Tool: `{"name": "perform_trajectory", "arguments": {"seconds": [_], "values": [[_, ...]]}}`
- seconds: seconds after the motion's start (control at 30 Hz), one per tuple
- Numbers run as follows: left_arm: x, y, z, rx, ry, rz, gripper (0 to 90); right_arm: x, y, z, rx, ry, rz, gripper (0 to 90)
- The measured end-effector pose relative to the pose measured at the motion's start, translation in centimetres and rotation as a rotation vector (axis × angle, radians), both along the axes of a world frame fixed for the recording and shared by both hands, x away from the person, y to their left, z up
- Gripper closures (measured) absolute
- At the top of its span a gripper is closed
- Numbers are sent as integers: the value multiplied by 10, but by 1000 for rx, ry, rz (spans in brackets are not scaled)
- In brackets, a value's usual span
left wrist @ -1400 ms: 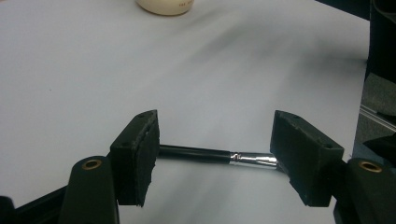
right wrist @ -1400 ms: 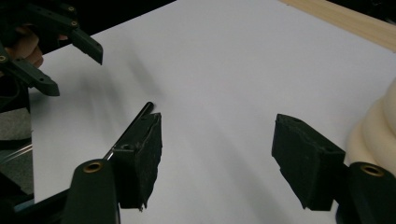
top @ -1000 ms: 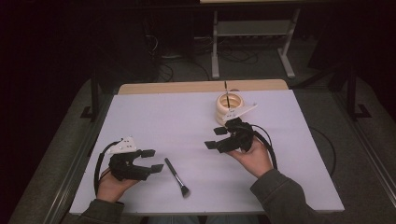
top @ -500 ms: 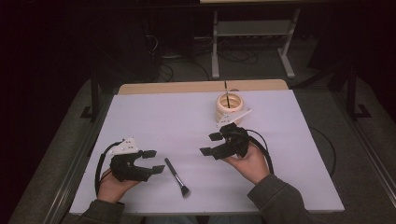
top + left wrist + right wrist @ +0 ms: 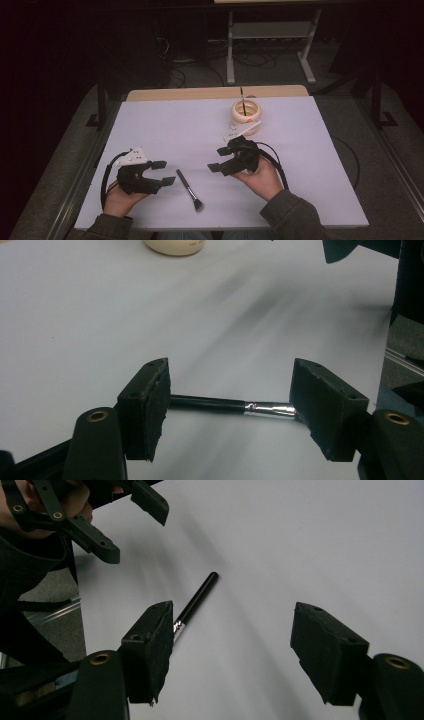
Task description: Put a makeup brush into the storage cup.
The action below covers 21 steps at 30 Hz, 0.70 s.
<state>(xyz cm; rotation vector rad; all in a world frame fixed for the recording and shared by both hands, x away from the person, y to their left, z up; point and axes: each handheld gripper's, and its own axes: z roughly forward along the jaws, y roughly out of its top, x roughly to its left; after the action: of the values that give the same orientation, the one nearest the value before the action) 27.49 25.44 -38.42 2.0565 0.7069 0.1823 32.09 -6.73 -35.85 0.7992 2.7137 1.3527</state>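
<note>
Two grippers flank one brush on the table.
Left gripper and right gripper — jaws wide, holding nothing.

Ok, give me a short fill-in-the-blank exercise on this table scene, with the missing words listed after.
1. The makeup brush lies flat on the ____ table.
2. A second brush stands upright inside the ____.
3. The left tongs and the right tongs both have their jaws ____.

Missing words: white; cup; open

Black two-jaw tools w/ brass screws, grey plates, dark-grey sleeves.
</note>
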Motion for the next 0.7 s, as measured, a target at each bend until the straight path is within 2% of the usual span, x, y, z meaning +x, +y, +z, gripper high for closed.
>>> {"name": "perform_trajectory", "arguments": {"seconds": [0.27,0.5,0.7], "values": [[0,3,1,-4,-1,7,323,-3,18,-7,-34,16,24,331],[0,4,1,-3,-5,5,324,-9,32,-12,-63,32,17,351],[0,4,1,-13,5,14,324,-14,48,-18,-96,26,4,352]]}}
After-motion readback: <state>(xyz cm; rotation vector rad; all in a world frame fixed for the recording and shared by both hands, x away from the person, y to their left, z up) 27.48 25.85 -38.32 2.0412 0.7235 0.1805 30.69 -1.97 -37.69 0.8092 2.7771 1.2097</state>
